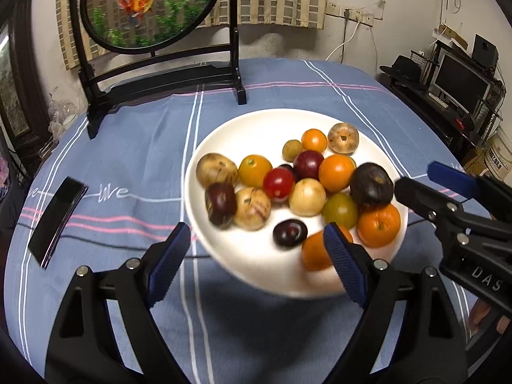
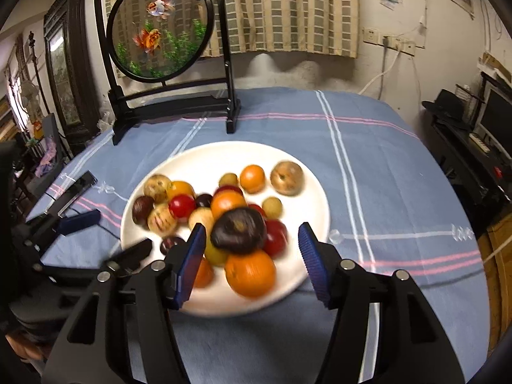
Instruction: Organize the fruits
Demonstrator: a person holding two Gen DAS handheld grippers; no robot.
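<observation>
A white plate (image 1: 243, 128) holds several small fruits: oranges, dark plums, red tomatoes and tan speckled ones. It also shows in the right wrist view (image 2: 198, 160). My left gripper (image 1: 256, 265) is open and empty, hovering over the plate's near rim, with an orange (image 1: 312, 252) by its right finger. My right gripper (image 2: 251, 262) is open and empty above the plate's near side, straddling a big orange (image 2: 251, 272) and a dark purple fruit (image 2: 238, 230). The right gripper (image 1: 412, 180) shows at the right of the left wrist view, beside the dark fruit (image 1: 371, 185).
The table has a blue striped cloth (image 1: 134, 147). A black phone (image 1: 57, 217) lies left of the plate. A black-framed round goldfish screen (image 1: 153, 32) stands at the back. Shelves with a monitor (image 1: 460, 80) stand to the right.
</observation>
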